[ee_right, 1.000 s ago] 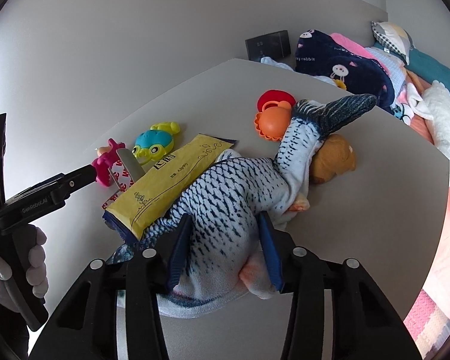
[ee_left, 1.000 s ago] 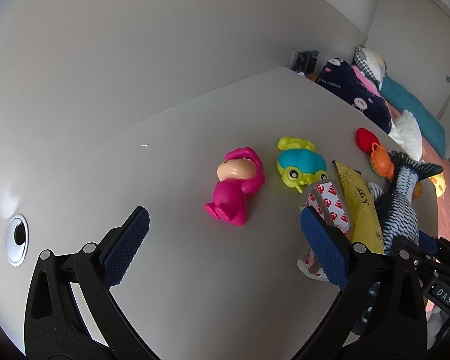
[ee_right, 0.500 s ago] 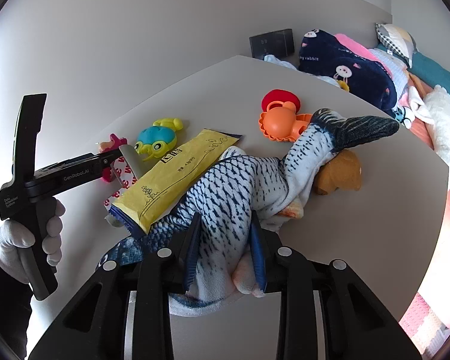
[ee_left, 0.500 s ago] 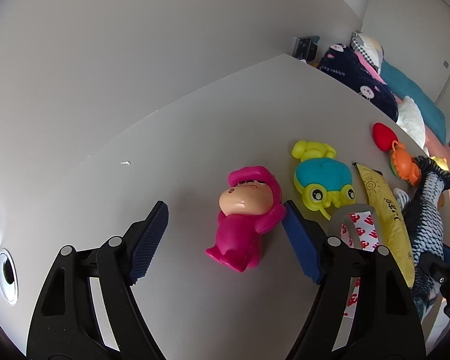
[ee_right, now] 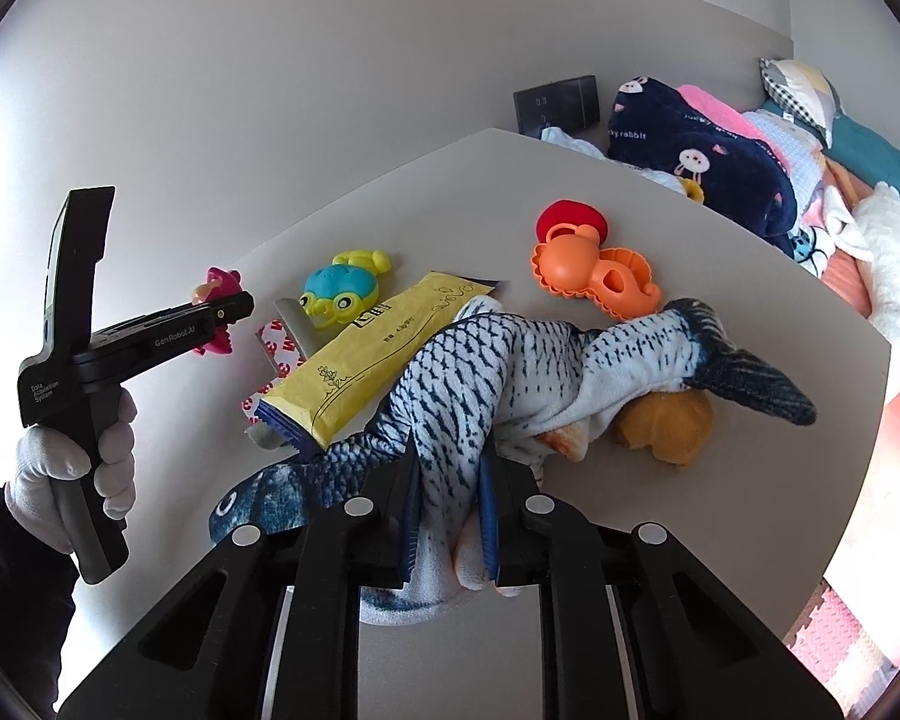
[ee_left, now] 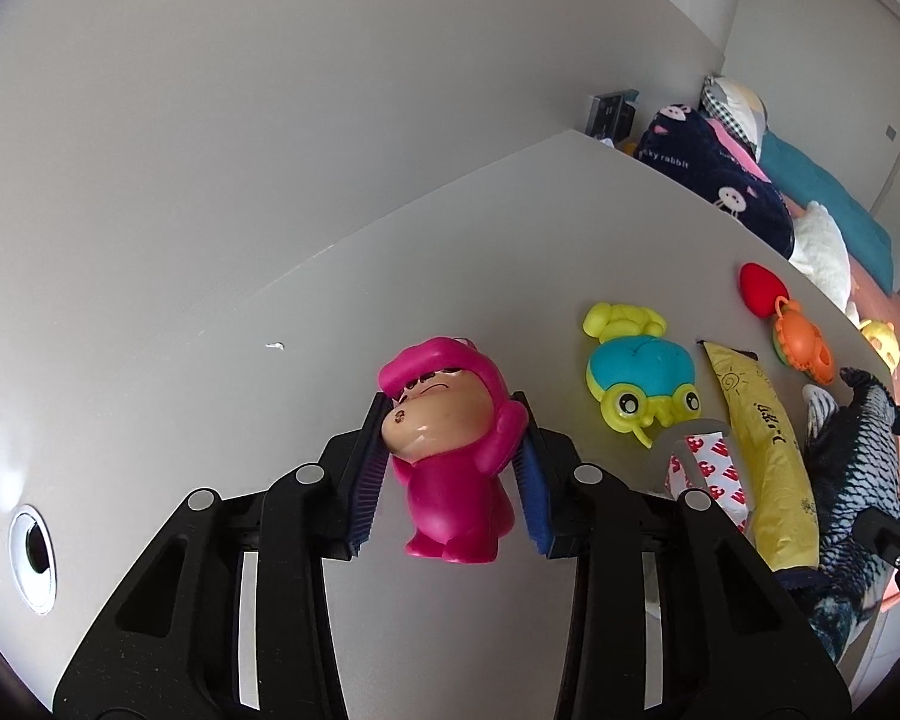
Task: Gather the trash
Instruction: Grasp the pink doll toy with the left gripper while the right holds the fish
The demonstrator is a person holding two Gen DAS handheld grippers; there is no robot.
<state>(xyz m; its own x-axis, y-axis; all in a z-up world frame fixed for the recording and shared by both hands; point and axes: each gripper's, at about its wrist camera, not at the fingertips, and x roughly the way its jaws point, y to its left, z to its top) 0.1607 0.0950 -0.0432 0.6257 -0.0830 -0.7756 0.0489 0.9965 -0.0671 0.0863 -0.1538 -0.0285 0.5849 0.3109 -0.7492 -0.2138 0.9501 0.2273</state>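
Note:
My left gripper (ee_left: pixel 447 456) is shut on a pink toy figure (ee_left: pixel 444 450) that stands on the grey table (ee_left: pixel 450 264); its blue pads press the figure's head from both sides. My right gripper (ee_right: pixel 450 501) is shut on a blue-and-white plush fish (ee_right: pixel 510 372), pinching its belly. A yellow wrapper (ee_right: pixel 372 360) and a red-and-white wrapper (ee_right: pixel 276 354) lie beside the fish; they also show in the left wrist view, the yellow wrapper (ee_left: pixel 762 450) right of the red-and-white one (ee_left: pixel 708 468).
A blue-and-yellow toy (ee_left: pixel 636 378), an orange toy (ee_right: pixel 594 276), a red piece (ee_right: pixel 570 219) and a tan plush (ee_right: pixel 666 426) lie on the table. Bedding and pillows (ee_right: pixel 720 168) lie beyond its far edge. A cable hole (ee_left: pixel 30 552) is at left.
My left gripper moved forward to the pink figure and closed on it. My right gripper closed tighter on the plush fish, which shifted and rose a little.

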